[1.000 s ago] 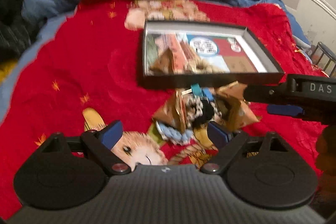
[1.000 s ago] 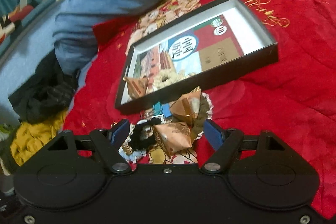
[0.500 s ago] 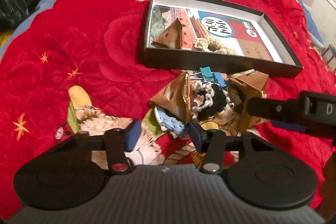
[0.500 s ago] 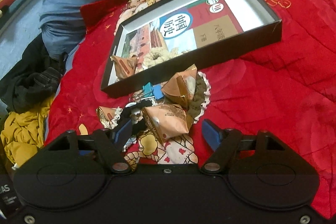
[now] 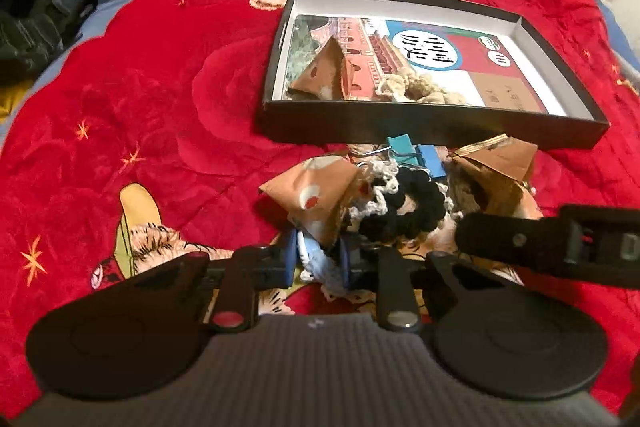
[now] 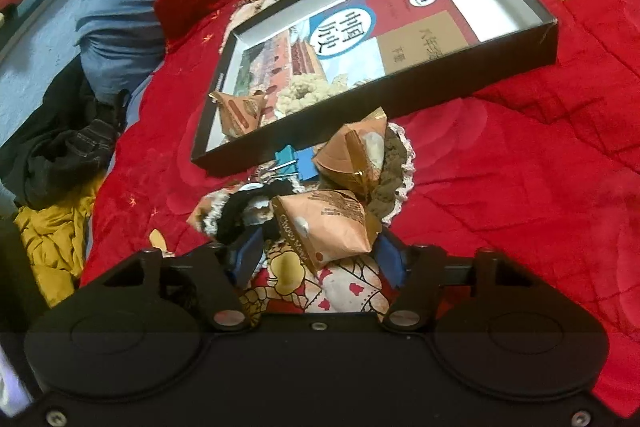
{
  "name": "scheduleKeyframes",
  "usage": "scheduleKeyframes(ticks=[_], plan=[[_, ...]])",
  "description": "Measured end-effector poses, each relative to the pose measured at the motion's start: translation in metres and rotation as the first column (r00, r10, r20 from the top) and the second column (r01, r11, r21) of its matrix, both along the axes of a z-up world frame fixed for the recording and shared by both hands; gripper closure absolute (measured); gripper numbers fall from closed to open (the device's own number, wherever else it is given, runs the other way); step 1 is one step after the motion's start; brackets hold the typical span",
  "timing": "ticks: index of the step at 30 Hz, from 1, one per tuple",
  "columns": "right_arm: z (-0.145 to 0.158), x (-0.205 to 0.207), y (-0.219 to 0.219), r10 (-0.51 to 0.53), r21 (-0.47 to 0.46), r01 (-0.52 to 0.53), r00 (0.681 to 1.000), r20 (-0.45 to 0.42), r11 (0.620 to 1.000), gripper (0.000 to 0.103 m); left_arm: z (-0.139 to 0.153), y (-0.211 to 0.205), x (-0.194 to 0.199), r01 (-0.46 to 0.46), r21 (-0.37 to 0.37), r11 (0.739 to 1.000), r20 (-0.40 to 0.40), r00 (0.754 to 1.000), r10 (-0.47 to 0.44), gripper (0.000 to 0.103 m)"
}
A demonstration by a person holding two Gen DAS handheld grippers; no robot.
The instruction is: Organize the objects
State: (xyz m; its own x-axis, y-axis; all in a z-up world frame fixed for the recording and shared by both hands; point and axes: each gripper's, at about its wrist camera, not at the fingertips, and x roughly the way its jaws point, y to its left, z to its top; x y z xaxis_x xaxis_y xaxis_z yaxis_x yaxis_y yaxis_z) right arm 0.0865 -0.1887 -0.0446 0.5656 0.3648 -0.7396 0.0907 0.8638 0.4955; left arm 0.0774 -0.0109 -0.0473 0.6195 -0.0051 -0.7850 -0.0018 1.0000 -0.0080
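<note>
Blue clips [image 5: 416, 157] against box [image 5: 432, 131]

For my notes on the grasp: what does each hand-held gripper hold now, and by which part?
The left hand-held gripper pinches the light blue crocheted scrunchie by its near edge. The right hand-held gripper brackets the orange triangular snack packet; a firm hold cannot be told.

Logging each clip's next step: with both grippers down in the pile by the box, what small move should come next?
Probably lift the left gripper and carry its light blue scrunchie toward the black box. Its fingers look closed on the scrunchie, while the right gripper only straddles a snack packet. The box has room.
</note>
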Motion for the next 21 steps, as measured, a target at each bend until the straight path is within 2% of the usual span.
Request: scheduleKeyframes(ticks=[8,14,21], plan=[[-0.0028,-0.0003,-0.0006,-0.027,0.006,0.027,1.000,-0.007,1.000,0.043,0.0027,0.0045,0.0013,-0.027,-0.034,0.999,-0.015,1.000,0.026,0.082],[-0.0091,0.0048,-0.0023,-0.039,0.004,0.039,0.999,-0.028,0.999,0.053,0.0058,0.0049,0.0010,-0.031,-0.044,0.999,-0.013,0.999,0.031,0.083],[-0.0073,0.0058,0.0062,-0.029,-0.056,0.028,1.000,-0.012,0.998,0.063,0.0100,0.0048,0.0002,-0.030,-0.048,0.998,-0.009,1.000,0.030,0.083]])
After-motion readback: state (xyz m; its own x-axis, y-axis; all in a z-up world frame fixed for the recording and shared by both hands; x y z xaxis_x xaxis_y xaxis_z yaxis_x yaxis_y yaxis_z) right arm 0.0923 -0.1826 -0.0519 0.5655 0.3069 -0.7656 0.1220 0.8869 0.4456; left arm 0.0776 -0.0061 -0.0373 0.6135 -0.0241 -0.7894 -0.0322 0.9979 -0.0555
